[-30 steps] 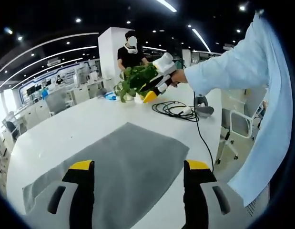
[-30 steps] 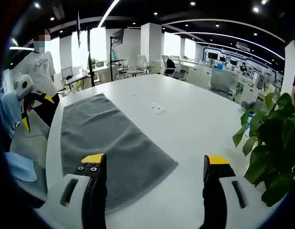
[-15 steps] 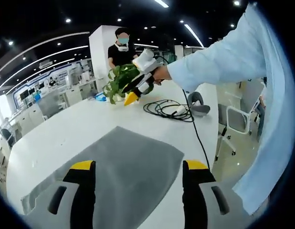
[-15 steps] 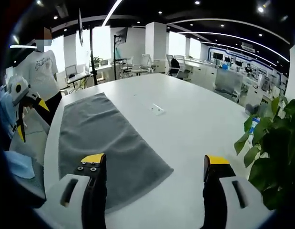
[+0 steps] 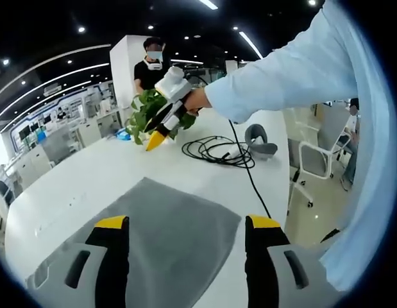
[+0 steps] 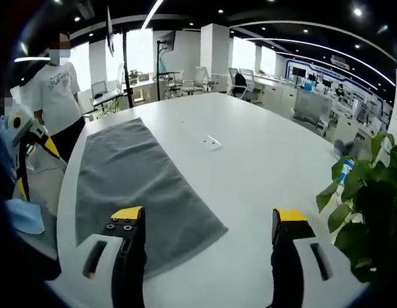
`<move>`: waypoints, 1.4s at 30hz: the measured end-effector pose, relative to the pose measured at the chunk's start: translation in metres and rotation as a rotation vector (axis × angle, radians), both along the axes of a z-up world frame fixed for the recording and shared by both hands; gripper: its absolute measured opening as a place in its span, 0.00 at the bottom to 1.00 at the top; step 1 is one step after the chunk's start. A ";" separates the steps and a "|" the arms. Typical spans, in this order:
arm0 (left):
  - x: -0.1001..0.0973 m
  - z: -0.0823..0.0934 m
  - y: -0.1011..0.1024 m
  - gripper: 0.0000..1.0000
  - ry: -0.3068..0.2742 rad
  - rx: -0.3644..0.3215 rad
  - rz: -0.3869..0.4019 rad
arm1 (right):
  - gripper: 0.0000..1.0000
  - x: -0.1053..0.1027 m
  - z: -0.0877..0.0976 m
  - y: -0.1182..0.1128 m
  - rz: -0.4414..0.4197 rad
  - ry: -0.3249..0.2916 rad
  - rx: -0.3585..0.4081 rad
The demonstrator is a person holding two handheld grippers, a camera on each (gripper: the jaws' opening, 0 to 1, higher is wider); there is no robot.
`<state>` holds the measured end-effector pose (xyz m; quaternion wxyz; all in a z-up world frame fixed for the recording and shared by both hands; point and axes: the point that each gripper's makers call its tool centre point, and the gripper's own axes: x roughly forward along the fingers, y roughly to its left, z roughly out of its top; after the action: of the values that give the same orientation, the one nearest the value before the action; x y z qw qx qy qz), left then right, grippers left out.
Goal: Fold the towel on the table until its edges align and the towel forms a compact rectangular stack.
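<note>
Towel (image 6: 137, 186) lies flat along the table (image 6: 262, 173) edge. Left gripper (image 5: 184, 224) and right gripper (image 6: 208, 224) hover over opposite towel ends, jaws wide, empty. Right arm extended, sleeve (image 5: 294, 70) level.

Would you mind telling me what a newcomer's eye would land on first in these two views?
First, the grey towel lying flat and unfolded along the white table. Next, both claws hang open above it, the left claw over one end and the right claw over the other. A leafy potted plant stands on the table beyond the towel, near a coiled black cable.
</note>
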<state>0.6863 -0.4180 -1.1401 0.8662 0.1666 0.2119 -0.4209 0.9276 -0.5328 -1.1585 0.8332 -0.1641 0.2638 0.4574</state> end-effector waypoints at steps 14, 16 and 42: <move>0.012 0.011 -0.040 0.76 -0.007 0.020 -0.067 | 0.80 0.023 -0.008 -0.004 0.034 0.013 -0.015; 0.013 0.014 -0.046 0.76 -0.009 0.021 -0.080 | 0.80 0.019 -0.010 -0.004 0.040 0.015 -0.020; 0.014 -0.038 -0.067 0.69 0.034 0.326 -0.307 | 0.67 0.007 -0.051 0.005 0.180 0.075 -0.210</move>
<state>0.7005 -0.4853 -1.1777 0.7500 0.3275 0.2639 -0.5106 0.9344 -0.5275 -1.2098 0.7566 -0.2562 0.3257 0.5058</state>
